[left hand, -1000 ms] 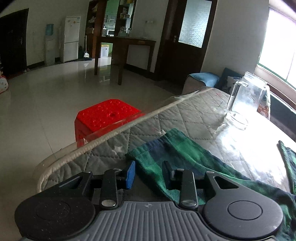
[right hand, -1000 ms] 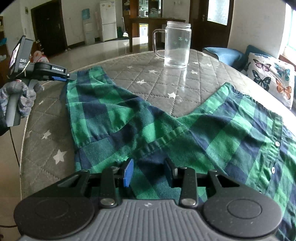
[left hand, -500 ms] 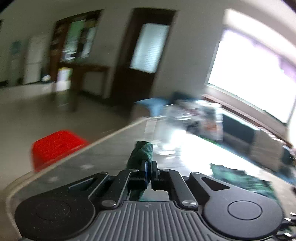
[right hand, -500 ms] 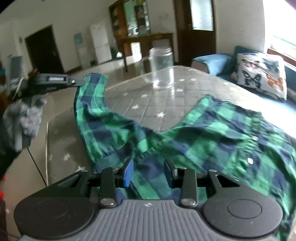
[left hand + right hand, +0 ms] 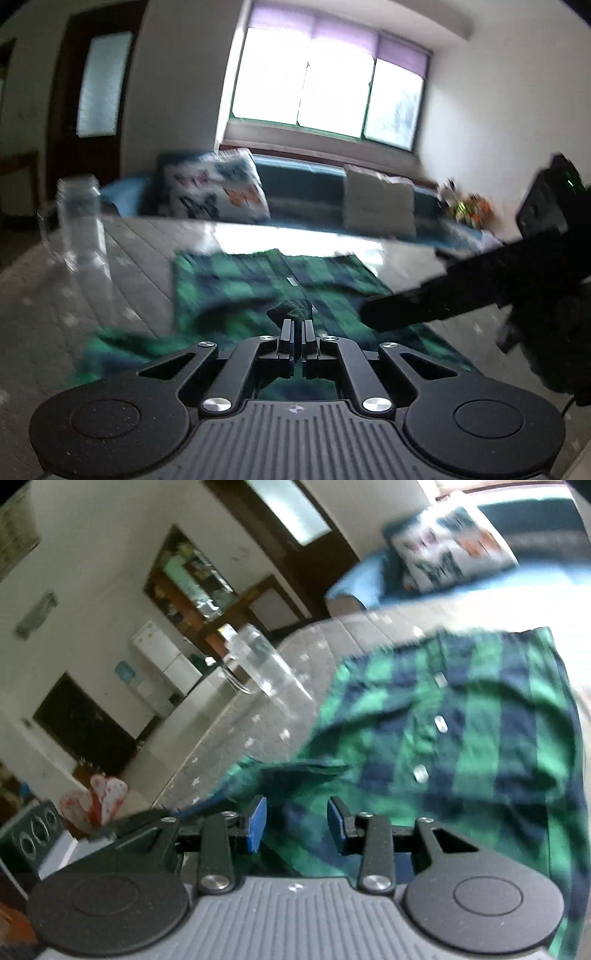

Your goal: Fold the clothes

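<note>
Nearest in the left wrist view, the left gripper has its jaws clenched on a bunched tip of the green-and-navy plaid shirt, which we take to be a sleeve end, carried over the shirt body. In the right wrist view, the right gripper stands part open with plaid cloth between its blue pads; blur keeps us from telling whether they press it. The shirt lies button-front up on the quilted star-print table cover, mostly spread. Farther off stands a clear glass mug, then a butterfly cushion. We judge folding just begun: one sleeve coming in; the other side and body folds remain.
</note>
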Available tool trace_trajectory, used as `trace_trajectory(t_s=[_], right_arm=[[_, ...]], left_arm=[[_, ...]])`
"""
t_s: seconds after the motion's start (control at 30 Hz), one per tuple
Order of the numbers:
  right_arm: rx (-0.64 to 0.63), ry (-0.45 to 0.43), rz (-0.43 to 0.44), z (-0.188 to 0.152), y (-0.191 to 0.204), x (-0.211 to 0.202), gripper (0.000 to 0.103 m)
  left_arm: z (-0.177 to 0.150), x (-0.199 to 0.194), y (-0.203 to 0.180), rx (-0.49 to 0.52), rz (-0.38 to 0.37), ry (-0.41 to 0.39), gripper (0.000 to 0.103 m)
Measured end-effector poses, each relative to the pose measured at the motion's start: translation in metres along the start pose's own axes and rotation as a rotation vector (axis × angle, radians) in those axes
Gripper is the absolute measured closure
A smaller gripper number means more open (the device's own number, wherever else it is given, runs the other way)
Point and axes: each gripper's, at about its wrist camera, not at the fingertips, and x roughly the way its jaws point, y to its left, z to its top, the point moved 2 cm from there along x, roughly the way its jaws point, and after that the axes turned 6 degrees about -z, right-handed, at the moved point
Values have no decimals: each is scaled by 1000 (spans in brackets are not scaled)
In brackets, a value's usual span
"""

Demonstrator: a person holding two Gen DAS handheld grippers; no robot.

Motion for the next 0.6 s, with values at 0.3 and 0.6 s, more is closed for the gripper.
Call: trace_trajectory(t_s=[0.3,0.6], right_arm=[[242,110,88,-15,-40,41,57],[323,168,107,-20,-39,83,88]], left_arm=[[-26,21,-16,66,-30,94,99],[-36,19,-14,80,-37,119,95]])
